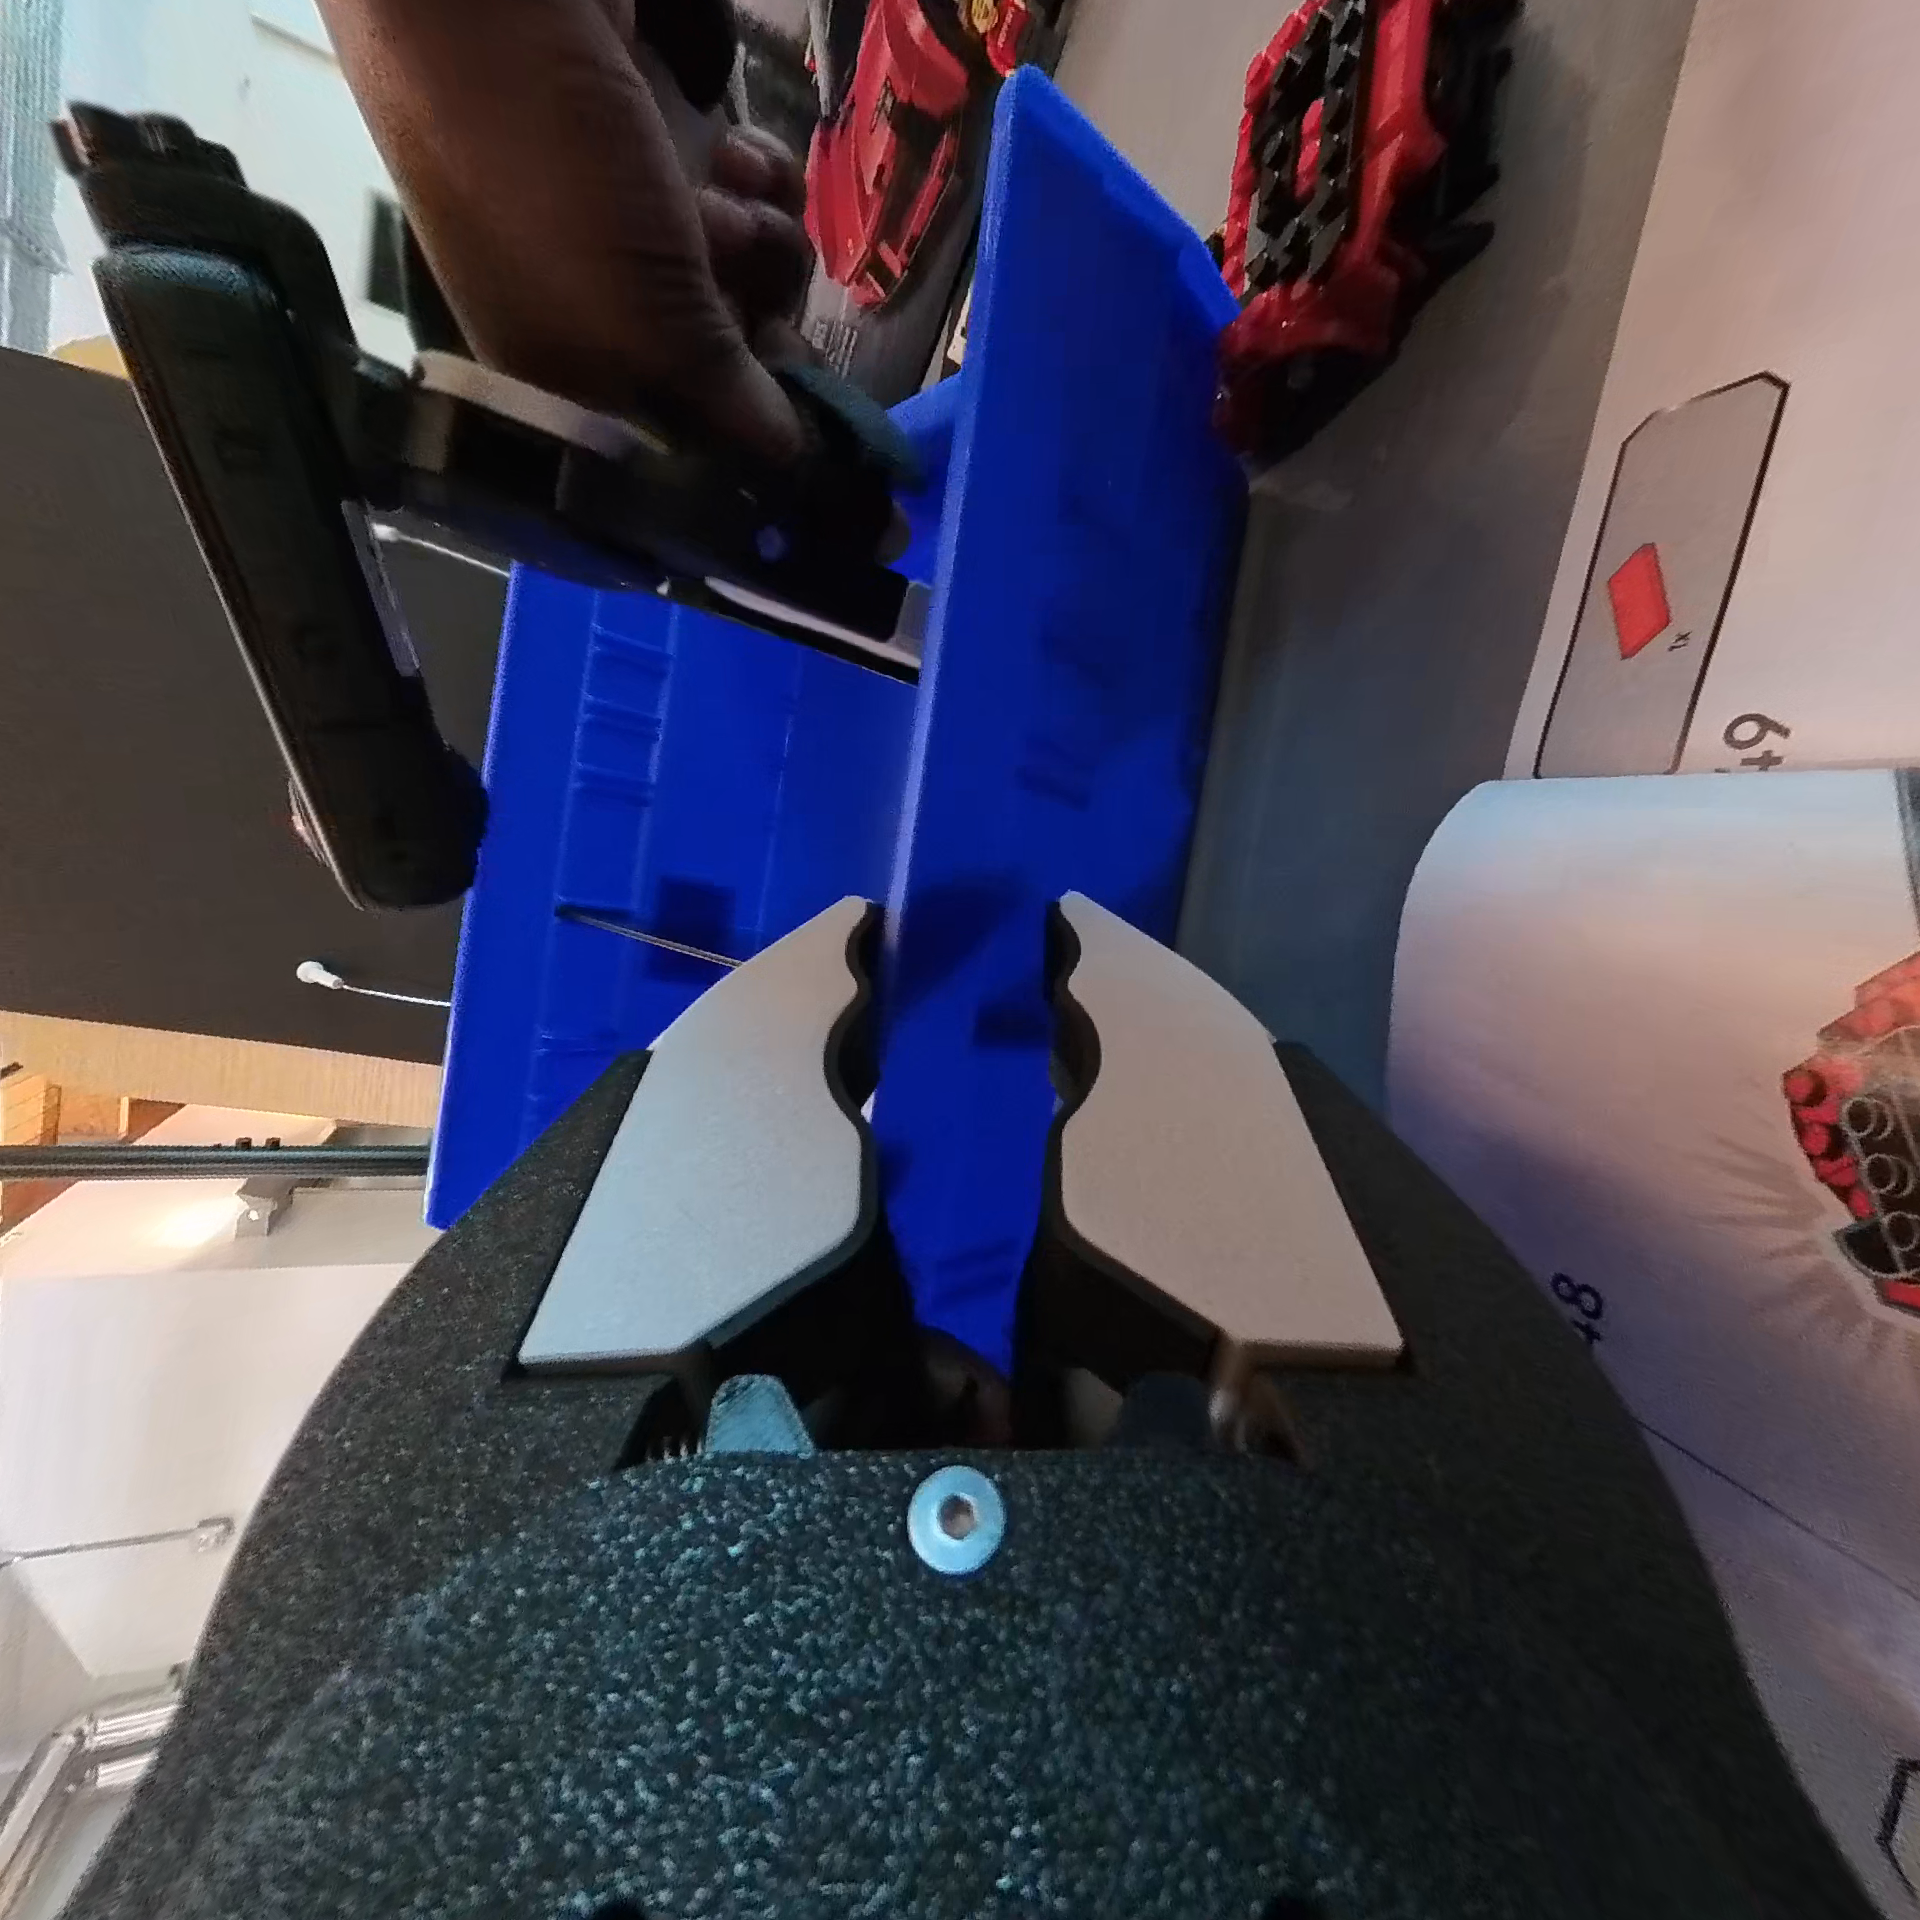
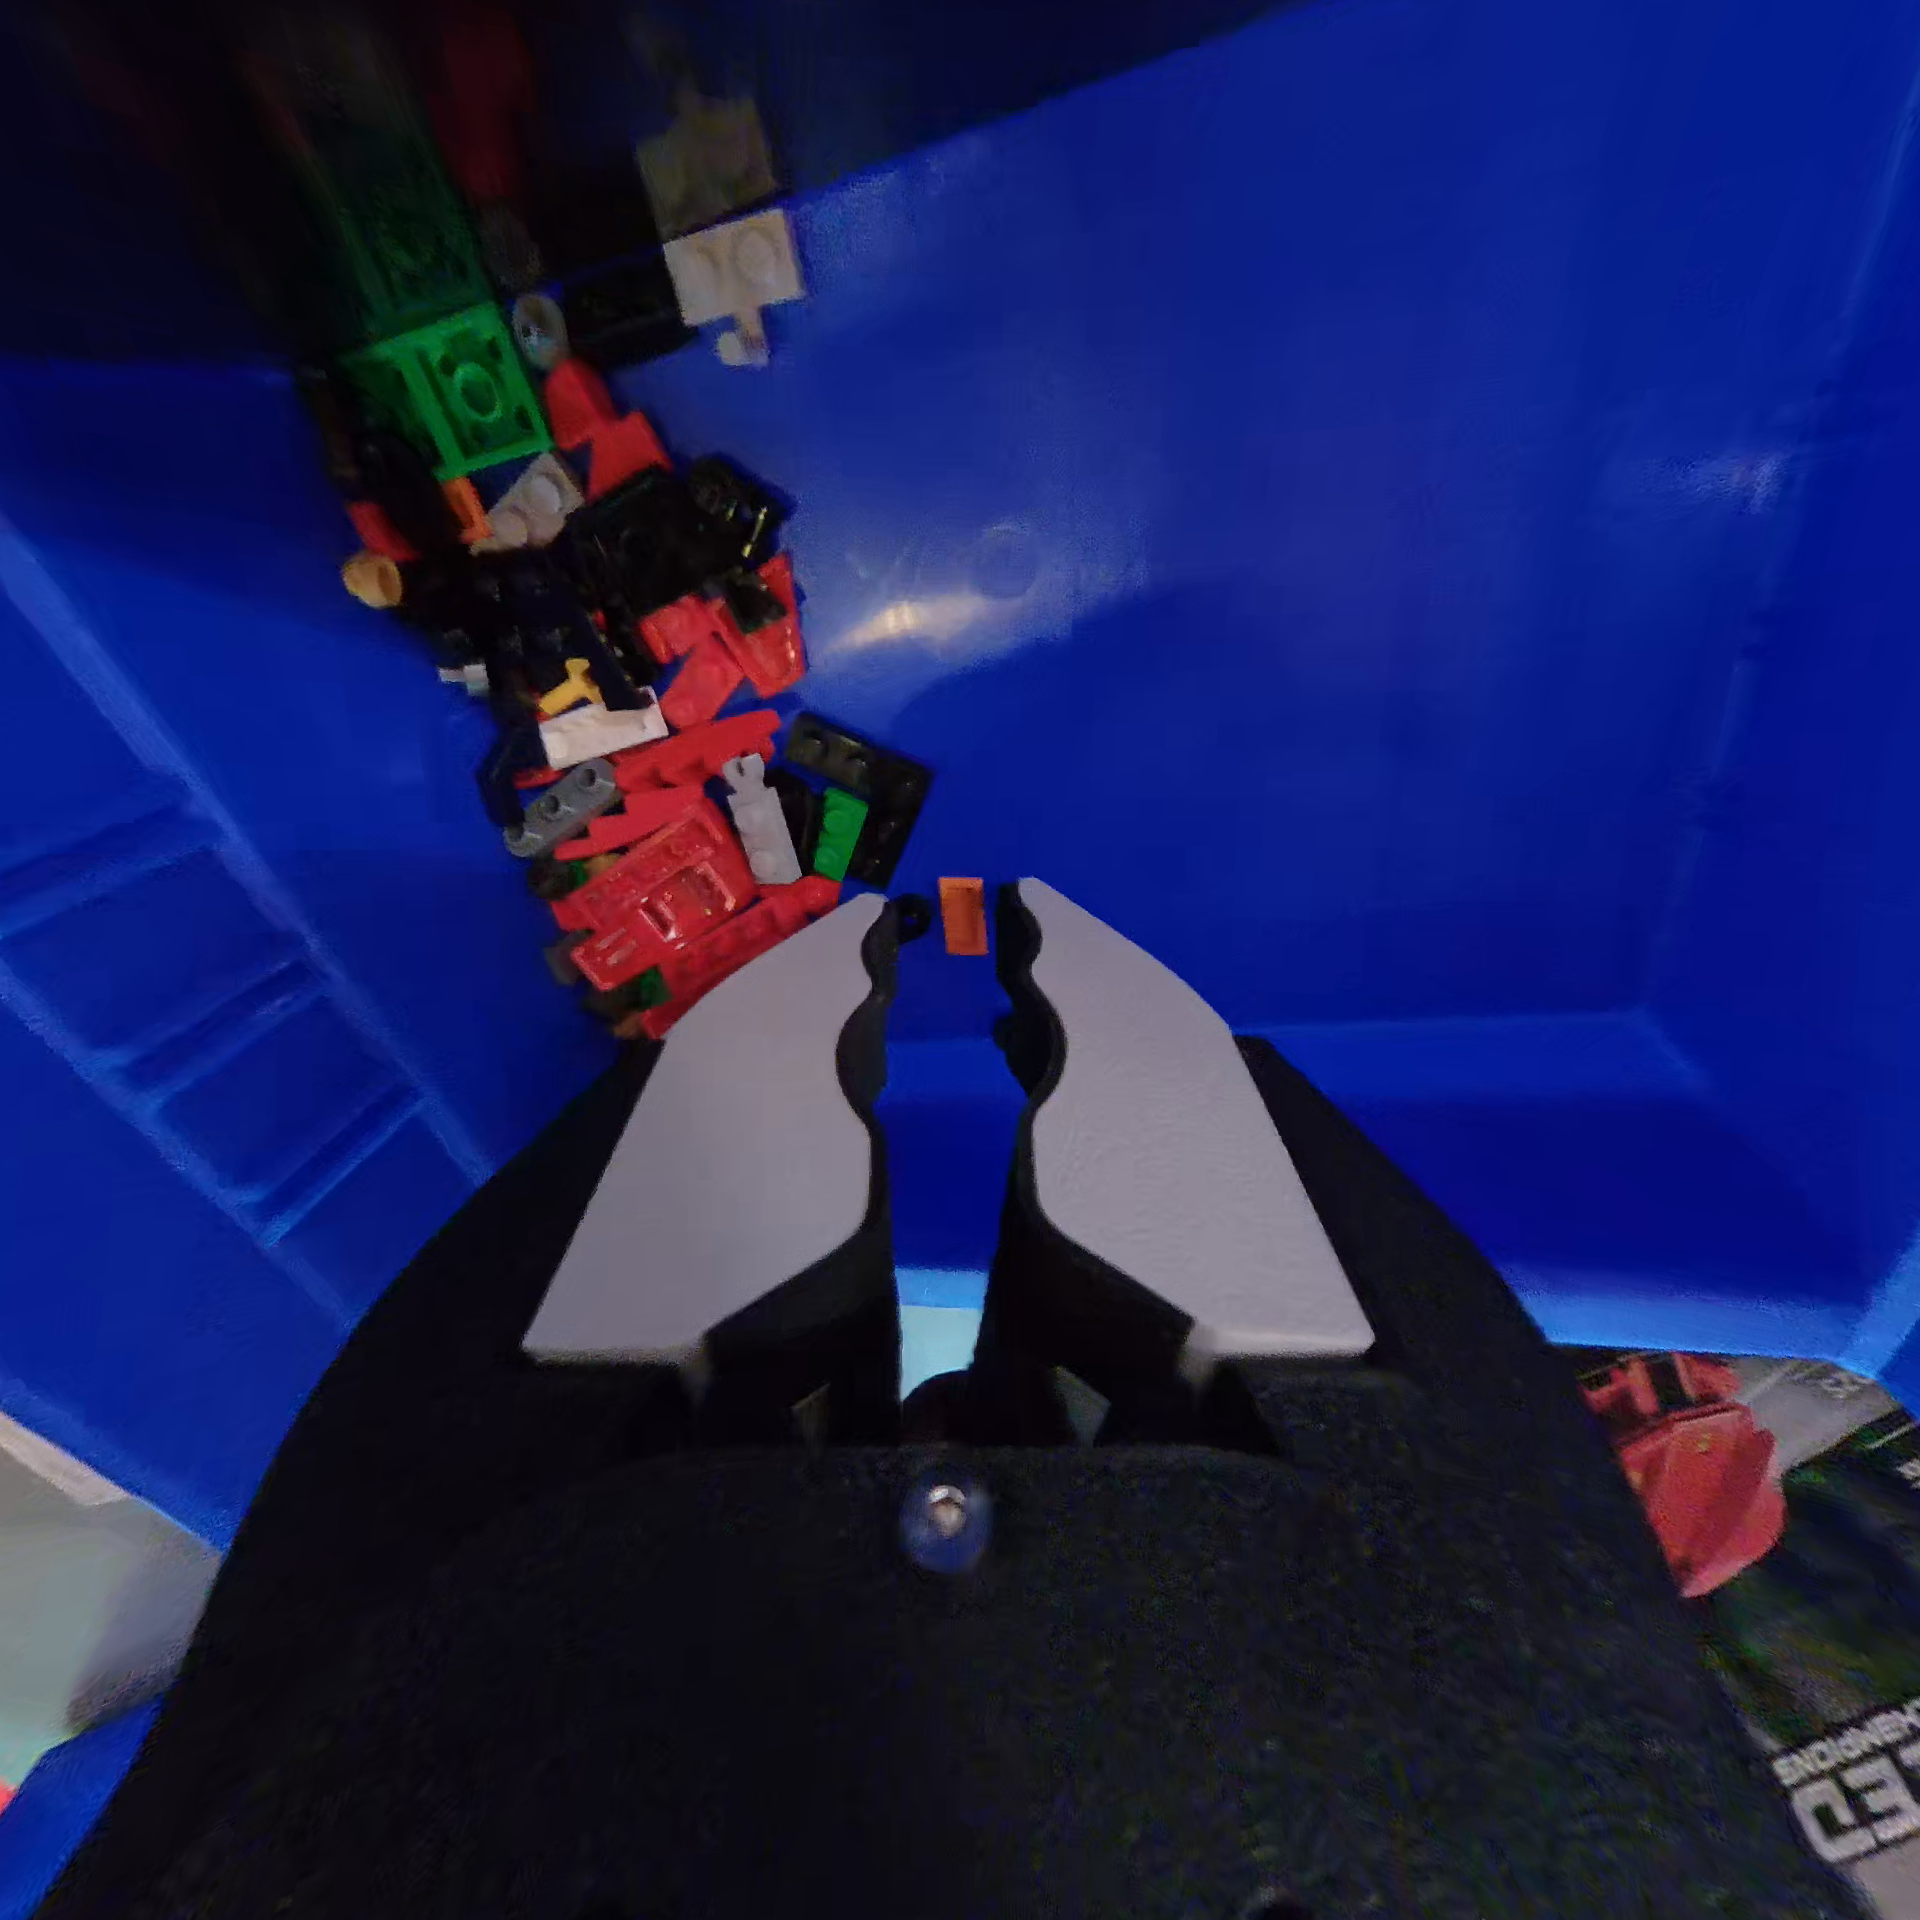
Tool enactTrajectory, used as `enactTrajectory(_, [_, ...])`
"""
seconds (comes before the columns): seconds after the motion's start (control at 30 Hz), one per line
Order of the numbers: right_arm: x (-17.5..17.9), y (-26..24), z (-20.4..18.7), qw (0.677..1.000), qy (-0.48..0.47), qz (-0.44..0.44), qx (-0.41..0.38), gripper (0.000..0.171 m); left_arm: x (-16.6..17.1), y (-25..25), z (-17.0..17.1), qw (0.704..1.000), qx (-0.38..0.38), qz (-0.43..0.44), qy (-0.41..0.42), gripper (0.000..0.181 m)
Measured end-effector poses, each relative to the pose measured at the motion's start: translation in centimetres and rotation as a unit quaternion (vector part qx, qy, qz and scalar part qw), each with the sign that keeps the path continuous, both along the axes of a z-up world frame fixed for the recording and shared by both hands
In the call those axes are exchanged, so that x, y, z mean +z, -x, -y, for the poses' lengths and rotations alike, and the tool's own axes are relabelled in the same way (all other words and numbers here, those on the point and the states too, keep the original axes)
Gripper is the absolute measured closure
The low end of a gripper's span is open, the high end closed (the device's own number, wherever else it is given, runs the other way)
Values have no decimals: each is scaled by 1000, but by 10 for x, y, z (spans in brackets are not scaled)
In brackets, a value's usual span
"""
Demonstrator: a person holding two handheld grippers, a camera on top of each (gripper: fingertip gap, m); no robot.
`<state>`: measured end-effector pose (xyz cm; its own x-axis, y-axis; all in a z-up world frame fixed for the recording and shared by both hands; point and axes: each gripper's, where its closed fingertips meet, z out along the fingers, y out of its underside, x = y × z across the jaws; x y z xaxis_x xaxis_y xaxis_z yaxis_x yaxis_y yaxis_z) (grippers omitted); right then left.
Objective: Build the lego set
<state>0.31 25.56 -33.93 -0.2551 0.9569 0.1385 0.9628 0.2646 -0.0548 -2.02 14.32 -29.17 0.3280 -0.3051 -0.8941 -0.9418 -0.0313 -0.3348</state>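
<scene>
A partly built red and black car model (image 1: 1340, 229) is seen lying on the surface beyond the blue bin (image 1: 1049, 644), whose wall is pinched by the left claw (image 1: 961, 935). Many loose bricks (image 2: 644, 727) are heaped in the bin's corner, so much assembly is judged to remain. A small orange piece (image 2: 961, 914) is framed by the spread right claw (image 2: 951, 920), not yet gripped.

Twin handheld grippers: the left gripper (image 1: 961, 925) and right gripper (image 2: 945, 909) share speckled black bodies, pale grey finger (image 1: 727, 1132) plates with wavy black inner edges, and a silver screw (image 1: 956, 1523).
</scene>
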Motion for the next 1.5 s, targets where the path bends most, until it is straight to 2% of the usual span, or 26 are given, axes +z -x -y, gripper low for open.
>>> enactTrajectory(0.3, [-5, 0, 2, 1000, 13, 3, -16, 161, 1, 2, -3, 1000, 0, -1, -2, 150])
enactTrajectory(0.33, [-3, 2, 0, 1000, 7, -7, -12, 170, 1, 2, -3, 1000, 0, -2, -2, 150])
enactTrajectory(0.6, [12, 3, 1, 997, 0, -75, 4, 171, 0, 1, -1, 1000, 2, -2, 2, 151])
enactTrajectory(0.77, [35, 3, 1, 985, 58, -158, -32, 171, 0, 1, -3, 1000, 3, -4, -3, 150])
enactTrajectory(0.87, [46, 7, 17, 969, 138, -201, -34, 171, 0, 1, -2, 1000, 3, -5, -3, 150])
enactTrajectory(0.93, [63, 12, 29, 944, 203, -255, -43, 171, 0, 2, -3, 1000, 4, -6, -3, 150])
enactTrajectory(0.97, [78, 15, 38, 921, 249, -297, -42, 171, 0, 2, -4, 1000, 4, -7, -2, 149])
enactTrajectory(1.0, [98, 18, 48, 885, 306, -349, -39, 171, 0, 3, -5, 1000, 4, -6, 2, 148])
enactTrajectory(1.07, [147, 15, 68, 787, 433, -439, -23, 171, 1, 4, -8, 1000, 3, -2, 10, 147])
enactTrajectory(1.17, [215, -8, 84, 649, 531, -545, 33, 171, 1, 5, -12, 1000, 4, 9, 29, 146])
enactTrajectory(1.2, [232, -17, 88, 611, 548, -569, 49, 171, 1, 6, -13, 999, 3, 13, 35, 145])
enactTrajectory(1.27, [256, -33, 98, 559, 564, -603, 81, 171, 2, 7, -14, 999, 3, 18, 44, 146])
enactTrajectory(1.37, [278, -49, 112, 507, 568, -639, 114, 171, 1, 7, -16, 998, 1, 23, 53, 145])
enactTrajectory(1.43, [279, -48, 119, 517, 549, -647, 113, 171, 2, 7, -16, 998, -2, 23, 57, 145])
enactTrajectory(1.5, [272, -45, 119, 544, 531, -644, 88, 171, 2, 8, -17, 997, -3, 29, 65, 144])
